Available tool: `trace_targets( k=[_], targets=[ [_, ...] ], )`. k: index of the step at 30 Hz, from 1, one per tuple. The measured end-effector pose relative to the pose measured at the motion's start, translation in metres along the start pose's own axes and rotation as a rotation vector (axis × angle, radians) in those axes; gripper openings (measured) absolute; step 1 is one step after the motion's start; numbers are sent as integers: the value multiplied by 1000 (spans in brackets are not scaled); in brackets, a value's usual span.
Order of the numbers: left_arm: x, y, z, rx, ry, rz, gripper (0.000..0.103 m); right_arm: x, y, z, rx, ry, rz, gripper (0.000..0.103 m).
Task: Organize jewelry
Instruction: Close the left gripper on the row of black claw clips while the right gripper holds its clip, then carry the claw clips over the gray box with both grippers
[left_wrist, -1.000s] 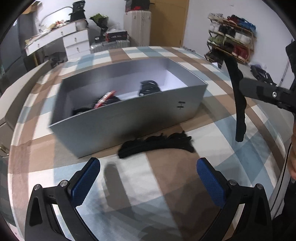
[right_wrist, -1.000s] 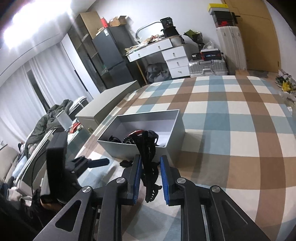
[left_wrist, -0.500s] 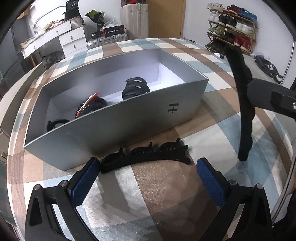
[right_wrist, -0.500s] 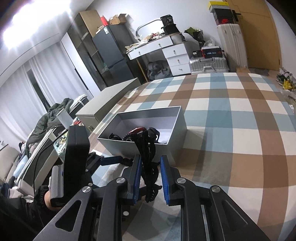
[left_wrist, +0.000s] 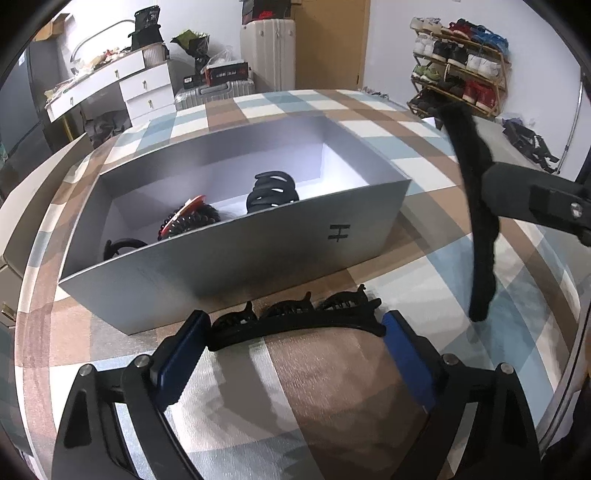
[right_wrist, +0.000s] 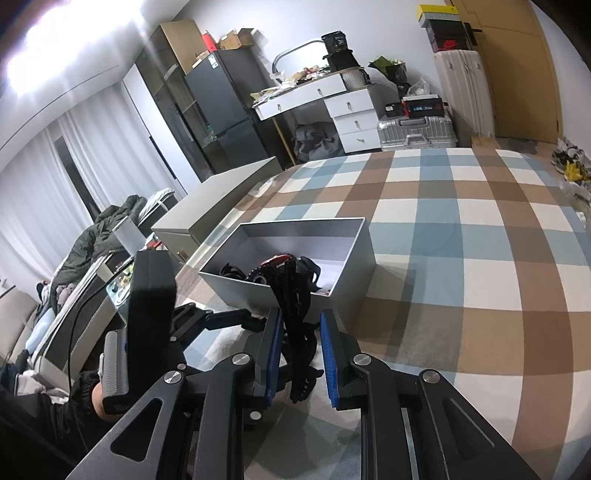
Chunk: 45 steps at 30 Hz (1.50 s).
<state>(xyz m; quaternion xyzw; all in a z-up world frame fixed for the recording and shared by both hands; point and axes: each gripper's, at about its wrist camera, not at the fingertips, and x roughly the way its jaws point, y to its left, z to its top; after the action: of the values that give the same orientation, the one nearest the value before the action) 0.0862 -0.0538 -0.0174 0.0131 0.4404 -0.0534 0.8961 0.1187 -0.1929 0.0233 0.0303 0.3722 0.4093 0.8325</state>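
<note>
A long black hair clip (left_wrist: 295, 323) lies on the checkered cloth just in front of the open grey box (left_wrist: 258, 258). My left gripper (left_wrist: 293, 321) straddles it lengthwise; its jaws are closing, and the blue pads (left_wrist: 184, 347) sit close to the clip's two ends. My right gripper (right_wrist: 301, 314) is shut on a second long black hair clip (right_wrist: 295, 295), which it holds upright above the cloth to the right of the box; this held clip (left_wrist: 476, 206) also shows in the left wrist view. Inside the box lie a black claw clip (left_wrist: 271, 190), a red-and-black piece (left_wrist: 188, 218) and another black piece (left_wrist: 122, 245).
The checkered cloth (right_wrist: 461, 258) stretches far to the right of the box. A flat grey lid (right_wrist: 218, 206) lies at its left edge. Beyond the bed are a white desk (right_wrist: 332, 99), silver suitcases (right_wrist: 413, 133) and a shoe rack (left_wrist: 461, 62). A person's hand (right_wrist: 96, 400) holds the left gripper.
My left gripper has come forward and down to the clip in front of the box, and its jaws have narrowed around it. The right gripper has stayed still with its clip.
</note>
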Motion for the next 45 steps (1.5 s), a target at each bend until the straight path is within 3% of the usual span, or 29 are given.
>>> trace_targets(
  k=[11, 21, 30, 42, 45],
  targets=[
    [-42, 5, -3, 12, -158, -61, 91, -11, 3, 5, 10, -77, 45, 19],
    [-64, 41, 16, -16, -280, 26, 91, -16, 6, 15, 51, -193, 41, 19],
    [-55, 67, 28, -61, -317, 96, 91, -1, 9, 33, 81, -249, -8, 20],
    [-34, 71, 36, -49, -307, 122, 91, 28, -1, 32, 97, -281, -137, 19],
    [-27, 72, 36, -50, -294, 114, 91, 32, -3, 30, 92, -262, -132, 19]
  ],
)
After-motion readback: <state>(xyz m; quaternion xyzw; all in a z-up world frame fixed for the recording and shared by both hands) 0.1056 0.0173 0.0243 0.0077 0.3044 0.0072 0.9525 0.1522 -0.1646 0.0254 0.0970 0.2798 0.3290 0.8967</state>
